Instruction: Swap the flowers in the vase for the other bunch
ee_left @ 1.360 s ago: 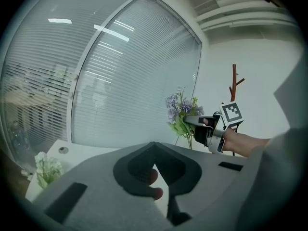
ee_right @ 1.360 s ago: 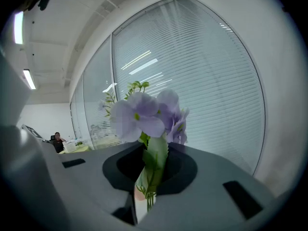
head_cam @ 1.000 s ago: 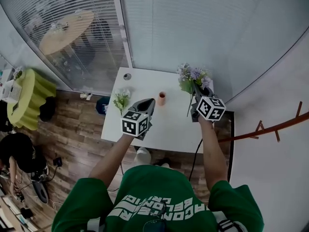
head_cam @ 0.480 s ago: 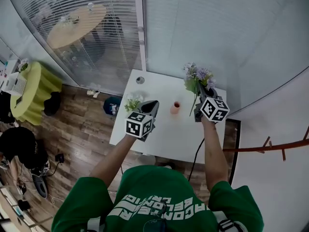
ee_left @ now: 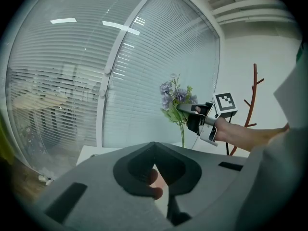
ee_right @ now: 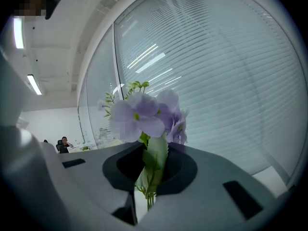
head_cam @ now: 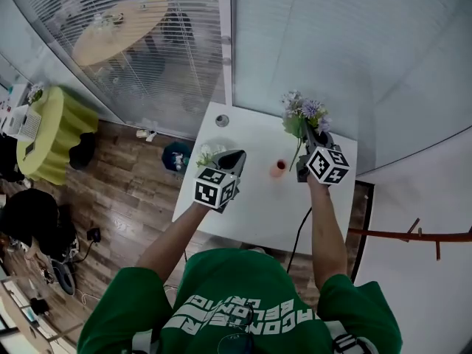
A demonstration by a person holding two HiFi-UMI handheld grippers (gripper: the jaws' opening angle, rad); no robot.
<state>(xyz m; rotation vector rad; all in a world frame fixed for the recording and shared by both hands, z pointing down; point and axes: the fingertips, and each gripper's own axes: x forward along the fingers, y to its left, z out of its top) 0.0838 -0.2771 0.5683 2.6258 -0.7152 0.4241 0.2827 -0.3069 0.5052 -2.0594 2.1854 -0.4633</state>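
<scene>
Over the last second both my hands have slid leftward across the white table (head_cam: 259,211) and sunk a little. That brings my left gripper (head_cam: 234,157) close beside the white bunch (head_cam: 206,154), which lies near the table's left edge. My right gripper (head_cam: 311,137) is clamped on the stems of the purple bunch (head_cam: 302,111) and holds it upright, clear of the small orange vase (head_cam: 278,168). The vase stands between my hands with no stems in it. I judge the first half of the swap done, with the white flowers next. My left fingers stand a crack apart, gripping nothing; the pinkish blur through that crack is probably the vase. Both forearms reach forward, the left gripper tipped down, the right nearly level.
</scene>
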